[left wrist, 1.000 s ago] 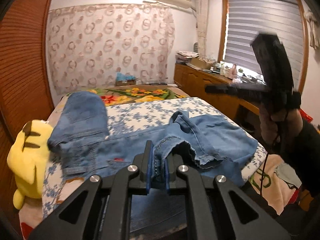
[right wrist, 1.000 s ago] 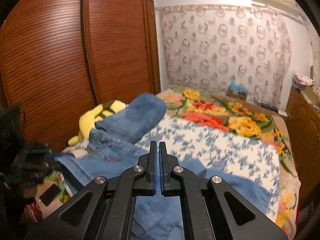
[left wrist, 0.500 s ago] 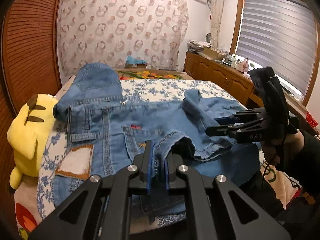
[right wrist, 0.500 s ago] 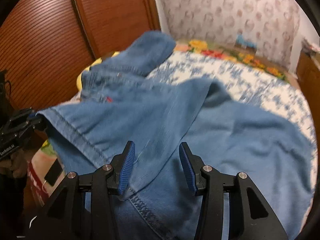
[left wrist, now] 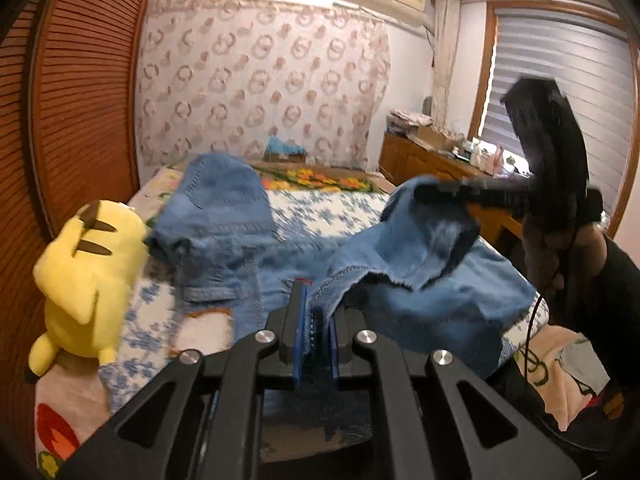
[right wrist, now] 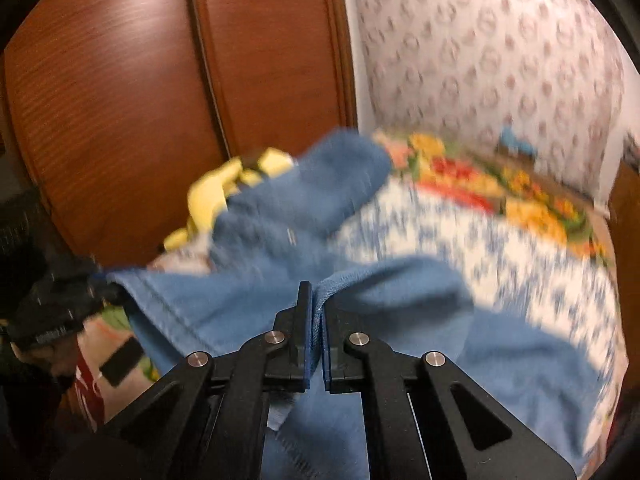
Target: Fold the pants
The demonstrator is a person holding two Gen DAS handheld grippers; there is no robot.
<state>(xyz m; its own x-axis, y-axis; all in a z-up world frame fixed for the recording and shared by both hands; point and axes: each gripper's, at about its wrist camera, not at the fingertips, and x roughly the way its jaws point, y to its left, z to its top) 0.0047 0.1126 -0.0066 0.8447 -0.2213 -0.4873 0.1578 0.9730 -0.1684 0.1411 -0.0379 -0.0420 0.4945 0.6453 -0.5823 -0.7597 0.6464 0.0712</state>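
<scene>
— Bedroom walls with a patterned curtain (left wrist: 260, 80) and brown wooden doors (right wrist: 160, 100) are seen behind. What is pinched in the left gripper (left wrist: 314, 332)?

— A hem of the blue jeans (left wrist: 400, 288) is squeezed tight between its blue pads (left wrist: 298, 332). A fold of the same jeans is clamped in the right gripper (right wrist: 316, 344), with cloth bunched between the closed jaws.

— Where are the jeans spread?

— Over the flowered bed sheet (left wrist: 312, 216). One corner is held up off the bed. The other end is draped beside a yellow plush toy (left wrist: 84, 276) near the doors.

— Is the right view sharp?

— No, much of it is blurred.
</scene>
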